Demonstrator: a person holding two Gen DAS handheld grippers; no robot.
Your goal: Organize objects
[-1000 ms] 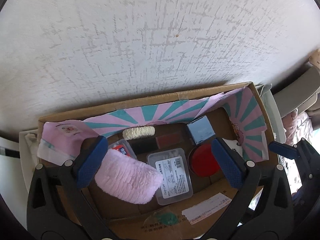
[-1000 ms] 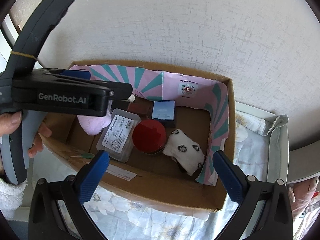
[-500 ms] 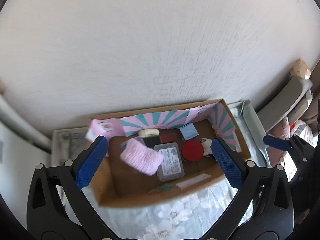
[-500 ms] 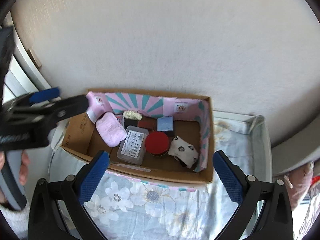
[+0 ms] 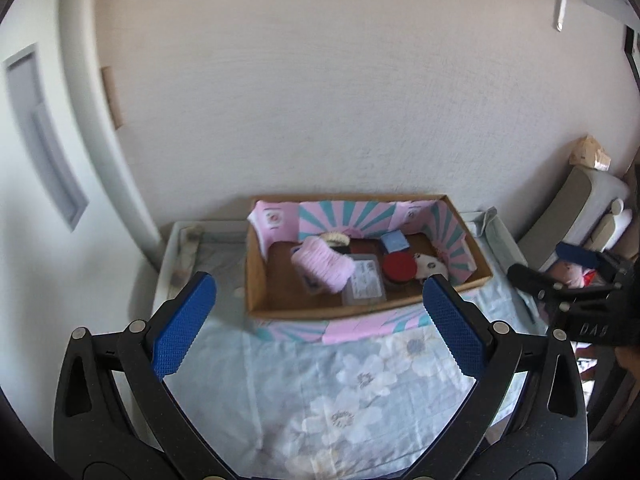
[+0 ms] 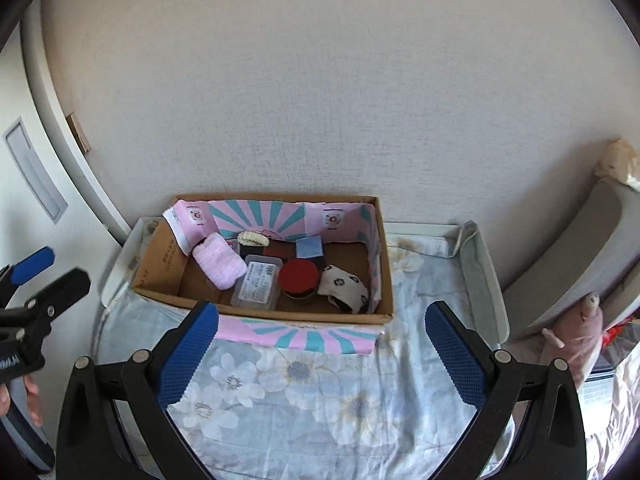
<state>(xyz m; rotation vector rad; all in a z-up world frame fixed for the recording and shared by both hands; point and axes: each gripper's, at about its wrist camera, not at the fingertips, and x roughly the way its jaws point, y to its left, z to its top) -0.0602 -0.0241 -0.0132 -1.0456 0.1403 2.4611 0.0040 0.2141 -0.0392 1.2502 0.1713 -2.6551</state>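
Pale textured wall point(image 6: 320, 100) behind; floral sheet point(image 6: 320, 392) over a bed below. Cardboard box point(image 6: 264, 314) set on the sheet against the wall, pink-and-teal paper lining its inner walls, one flap folded out over the front.

Inside the box, left to right: pink cloth point(image 6: 219, 261), partly over a clear case point(image 6: 258, 285); red lid point(image 6: 298, 275) just beside the case; spotted sock point(image 6: 345, 283) at the right end, touching the lid. Behind these, along the back wall: cream brush point(image 6: 253, 237) and blue box point(image 6: 309, 247). Left part of the box floor bare.

Left tool point(image 5: 320, 320) raised above the sheet, short of the box, jaws spread wide, nothing between the blue pads point(image 5: 182, 330). Right tool point(image 6: 320, 354) likewise above the sheet, in front of the box, jaws wide apart and holding nothing. Each tool seen at the edge of the other's view. Both well apart from the box contents.

Grey cushion point(image 6: 580, 248) and pink plush point(image 6: 580, 332) off to the right.
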